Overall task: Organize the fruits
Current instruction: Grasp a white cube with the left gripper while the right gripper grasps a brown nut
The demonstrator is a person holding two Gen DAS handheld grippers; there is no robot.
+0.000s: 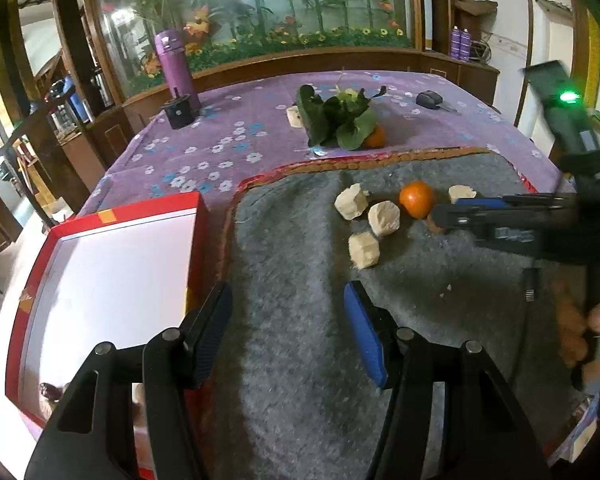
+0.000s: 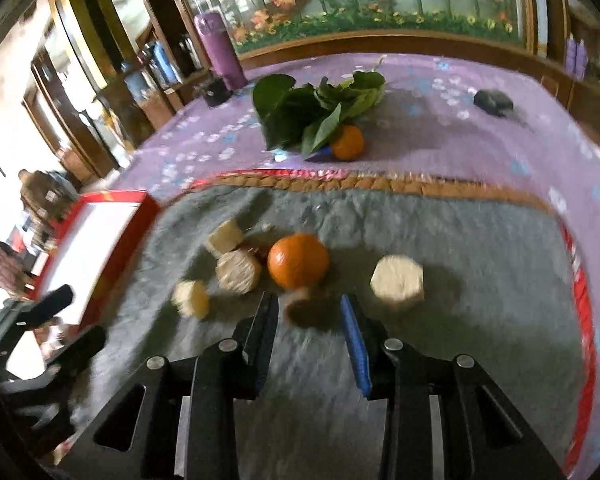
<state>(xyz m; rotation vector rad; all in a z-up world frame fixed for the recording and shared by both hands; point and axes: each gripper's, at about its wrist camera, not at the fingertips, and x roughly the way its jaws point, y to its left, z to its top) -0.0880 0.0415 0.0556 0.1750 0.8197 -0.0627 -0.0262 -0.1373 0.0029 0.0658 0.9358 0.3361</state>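
Both grippers stand with fingers spread, holding nothing: the left gripper (image 1: 288, 300) over the grey mat (image 1: 300, 344) beside the red box (image 1: 198, 216), the right gripper (image 2: 309, 308) around a small brown item (image 2: 300, 304). Beyond it lie an orange (image 2: 298, 266) among pale chunks (image 2: 398, 282), then a second orange (image 2: 348, 143) under leaves (image 2: 312, 110).

No legible text, nos. or brand marks are found in either view. Faint pale markings are seen on the right gripper (image 1: 440, 216) body in the left wrist view, approx. letter-shaped, but too blurred to be read. The red box (image 1: 196, 216) and purple bottle (image 1: 176, 68) carry no readable labels.
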